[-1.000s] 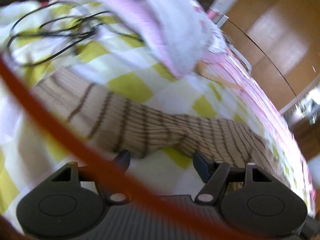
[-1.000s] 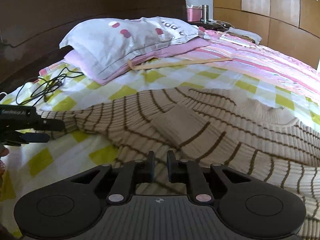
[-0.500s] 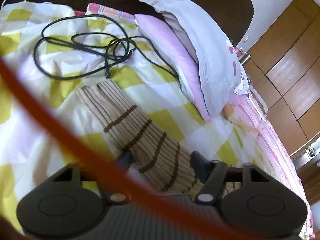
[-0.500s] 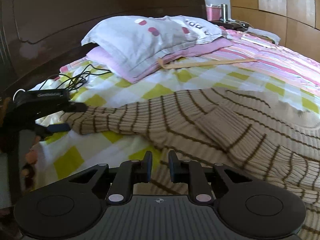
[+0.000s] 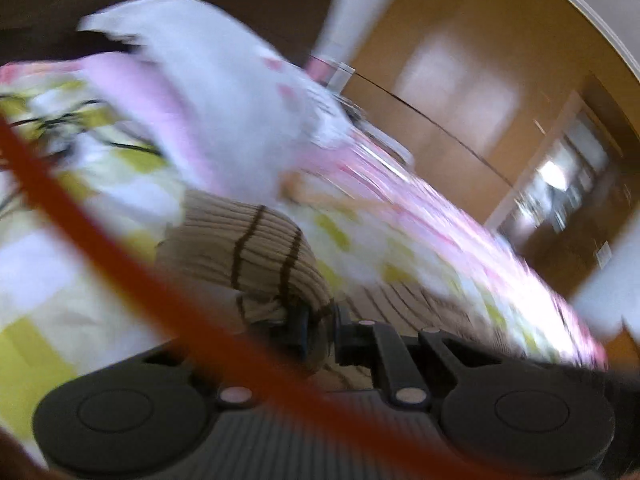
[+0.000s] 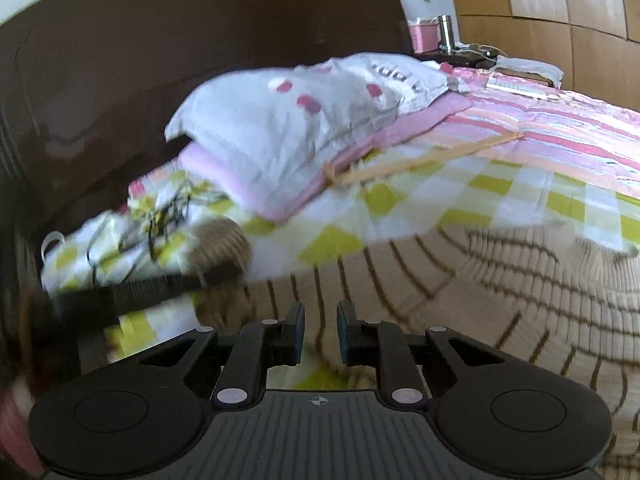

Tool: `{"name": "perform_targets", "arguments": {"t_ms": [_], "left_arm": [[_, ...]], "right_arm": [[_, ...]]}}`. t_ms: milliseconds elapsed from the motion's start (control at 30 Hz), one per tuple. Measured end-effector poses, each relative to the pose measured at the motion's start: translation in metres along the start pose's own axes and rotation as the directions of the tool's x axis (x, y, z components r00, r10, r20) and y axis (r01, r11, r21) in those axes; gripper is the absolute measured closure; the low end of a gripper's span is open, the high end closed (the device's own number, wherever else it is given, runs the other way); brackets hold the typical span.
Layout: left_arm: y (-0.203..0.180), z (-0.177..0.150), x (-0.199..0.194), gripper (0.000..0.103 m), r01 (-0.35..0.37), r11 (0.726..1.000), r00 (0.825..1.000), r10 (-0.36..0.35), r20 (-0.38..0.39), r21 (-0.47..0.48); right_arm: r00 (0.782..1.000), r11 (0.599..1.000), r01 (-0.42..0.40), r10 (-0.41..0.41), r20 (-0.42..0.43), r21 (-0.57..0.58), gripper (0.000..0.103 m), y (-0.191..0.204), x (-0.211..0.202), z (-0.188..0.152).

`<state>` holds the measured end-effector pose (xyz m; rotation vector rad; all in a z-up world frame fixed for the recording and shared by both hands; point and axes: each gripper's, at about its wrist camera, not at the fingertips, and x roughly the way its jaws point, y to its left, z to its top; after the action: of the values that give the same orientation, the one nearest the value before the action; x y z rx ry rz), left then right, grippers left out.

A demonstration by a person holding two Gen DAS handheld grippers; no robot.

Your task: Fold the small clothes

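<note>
Sleeve of the striped sweater now pinched in the left gripper, jaws just closed; right gripper nearly shut, seemingly on the hem. Sweater sprawls unfolded on the bed; folding barely begun.

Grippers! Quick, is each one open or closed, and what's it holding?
Left gripper: just closed, holding the striped sweater's sleeve.
Right gripper: closed, pinching the striped sweater's edge.

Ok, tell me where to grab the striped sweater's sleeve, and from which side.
Grip a little up from the cuff, across the narrow width, coming in low from the near side. The sleeve is a slim ribbed tube that bunches easily. The left gripper, its jaws just closing, already pinches it there.
</note>
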<state>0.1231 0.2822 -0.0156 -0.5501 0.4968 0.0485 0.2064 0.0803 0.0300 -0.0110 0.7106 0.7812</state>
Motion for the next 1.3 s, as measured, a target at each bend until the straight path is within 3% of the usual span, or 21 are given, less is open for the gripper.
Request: {"name": "perform_targets", "arguments": {"t_ms": [133, 233, 333, 467, 600, 633, 733, 767, 1000, 1133, 1300], "left_arm": [[-0.039, -0.023, 0.015, 0.086, 0.067, 0.98, 0.993, -0.048, -0.106, 0.19], [-0.059, -0.038, 0.021, 0.086, 0.122, 0.956, 0.981, -0.076, -0.177, 0.266], [-0.071, -0.048, 0.023, 0.086, 0.137, 0.935, 0.976, -0.072, -0.205, 0.327], [-0.07, -0.046, 0.026, 0.086, 0.149, 0.939, 0.972, -0.08, -0.222, 0.311], [-0.074, -0.049, 0.028, 0.085, 0.146, 0.931, 0.972, -0.073, -0.223, 0.334], [-0.076, -0.05, 0.029, 0.085, 0.147, 0.93, 0.972, -0.072, -0.224, 0.338], [-0.077, -0.05, 0.029, 0.084, 0.147, 0.928, 0.971, -0.07, -0.229, 0.343], [-0.075, -0.049, 0.029, 0.081, 0.146, 0.93, 0.971, -0.069, -0.23, 0.338], [-0.072, -0.036, 0.015, 0.051, 0.17, 0.948, 0.979, -0.132, -0.156, 0.269], [-0.07, -0.032, 0.01, 0.049, 0.181, 0.954, 0.98, -0.156, -0.119, 0.24], [-0.075, -0.031, 0.007, 0.043, 0.178, 0.954, 0.983, -0.16, -0.094, 0.24]], "right_arm": [[1.0, 0.999, -0.02, 0.021, -0.021, 0.031, 0.082, -0.007, 0.006, 0.015], [0.995, 0.999, -0.034, 0.037, -0.095, 0.033, 0.071, -0.009, 0.021, 0.017], [0.99, 1.0, -0.021, 0.024, -0.14, 0.023, 0.07, -0.01, 0.036, 0.014], [0.978, 1.0, 0.017, -0.02, -0.206, -0.015, 0.069, -0.008, 0.055, 0.008], [0.975, 0.995, 0.036, -0.056, -0.217, -0.097, 0.069, 0.003, 0.065, 0.009], [0.971, 0.994, 0.058, -0.078, -0.227, -0.093, 0.07, 0.002, 0.068, 0.009], [0.96, 0.996, 0.086, -0.09, -0.266, -0.027, 0.092, -0.011, 0.073, 0.009], [0.961, 0.996, 0.089, -0.088, -0.263, -0.009, 0.094, -0.015, 0.071, 0.01], [0.994, 0.991, 0.076, -0.066, -0.091, 0.112, 0.095, -0.047, 0.011, 0.029], [0.996, 0.979, 0.078, -0.084, 0.024, 0.186, 0.095, -0.072, -0.027, 0.04], [0.982, 0.959, 0.069, -0.114, 0.153, 0.276, 0.095, -0.106, -0.076, 0.039]]}}
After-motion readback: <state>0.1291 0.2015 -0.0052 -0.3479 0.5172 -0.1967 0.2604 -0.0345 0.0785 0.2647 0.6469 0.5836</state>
